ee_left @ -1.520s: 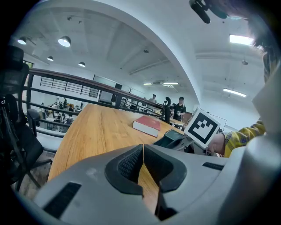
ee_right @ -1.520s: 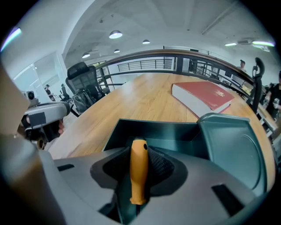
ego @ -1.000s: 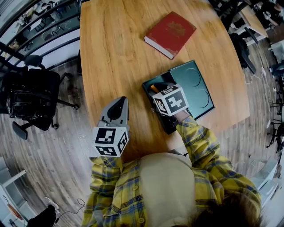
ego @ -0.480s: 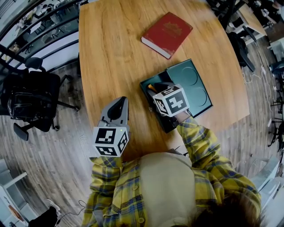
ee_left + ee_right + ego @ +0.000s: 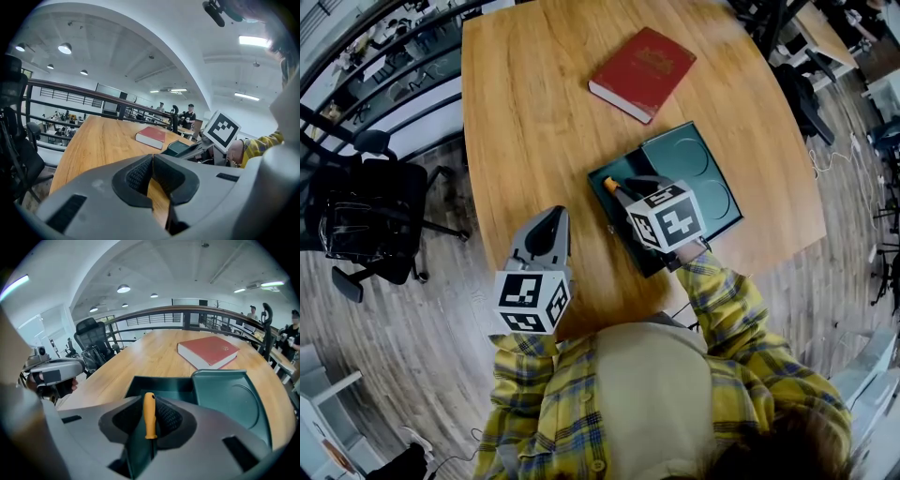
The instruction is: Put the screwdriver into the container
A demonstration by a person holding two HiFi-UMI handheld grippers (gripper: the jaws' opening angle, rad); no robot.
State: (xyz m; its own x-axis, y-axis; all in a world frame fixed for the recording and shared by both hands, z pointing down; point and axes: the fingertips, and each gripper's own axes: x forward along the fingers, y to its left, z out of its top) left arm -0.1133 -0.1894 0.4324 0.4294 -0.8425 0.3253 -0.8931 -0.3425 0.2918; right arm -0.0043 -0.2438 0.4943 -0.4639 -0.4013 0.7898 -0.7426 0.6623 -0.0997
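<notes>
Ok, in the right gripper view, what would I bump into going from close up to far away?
Orange screwdriver → green container → red book → railing.

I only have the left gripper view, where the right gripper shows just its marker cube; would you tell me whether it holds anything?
Observer: The right gripper has an orange-handled screwdriver between its jaws, which have just been closing.
Operator: Where is it?
Observer: At the open half of the dark green plastic container.
Operator: And the lid?
Observer: The lid lies open beside that half, two round recesses showing.
</notes>
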